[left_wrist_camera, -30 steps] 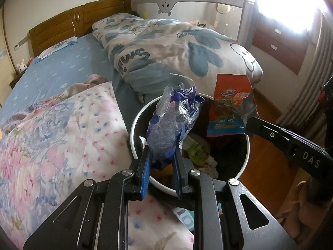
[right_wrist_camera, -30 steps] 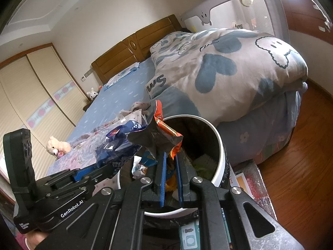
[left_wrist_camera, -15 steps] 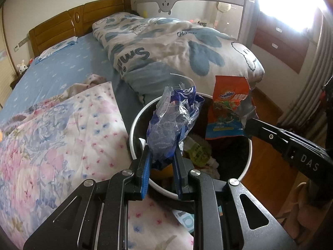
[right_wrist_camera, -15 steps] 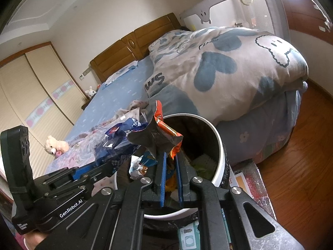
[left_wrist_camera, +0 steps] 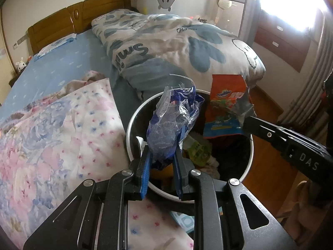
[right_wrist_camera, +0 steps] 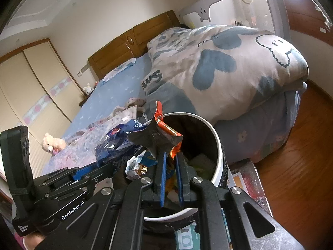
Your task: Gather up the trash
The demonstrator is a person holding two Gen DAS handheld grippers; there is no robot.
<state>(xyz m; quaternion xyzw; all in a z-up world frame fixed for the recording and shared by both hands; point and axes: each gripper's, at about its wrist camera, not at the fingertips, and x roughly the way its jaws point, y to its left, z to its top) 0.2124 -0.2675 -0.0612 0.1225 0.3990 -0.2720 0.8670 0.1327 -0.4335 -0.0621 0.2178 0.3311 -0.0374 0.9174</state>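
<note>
A round white-rimmed trash bin (left_wrist_camera: 133, 125) (right_wrist_camera: 218, 145) with a dark liner stands at the foot of the bed, with wrappers and paper inside. My left gripper (left_wrist_camera: 161, 153) is shut on a crumpled blue and clear plastic wrapper (left_wrist_camera: 172, 125) (right_wrist_camera: 116, 141), held over the bin's near left rim. My right gripper (right_wrist_camera: 170, 156) is shut on an orange snack bag (right_wrist_camera: 164, 133) (left_wrist_camera: 226, 108) with a silver lining, held above the bin's opening. In the left wrist view the right gripper's black body (left_wrist_camera: 287, 145) reaches in from the right.
A bed (left_wrist_camera: 58, 62) with a blue sheet, a floral quilt (left_wrist_camera: 52, 135) and a bunched grey-blue duvet (right_wrist_camera: 229, 62) lies right behind the bin. Wood floor (right_wrist_camera: 301, 166) spreads to the right. Boxes and a mat (right_wrist_camera: 245, 175) sit by the bin's base. Drawers (left_wrist_camera: 281, 41) stand at the far wall.
</note>
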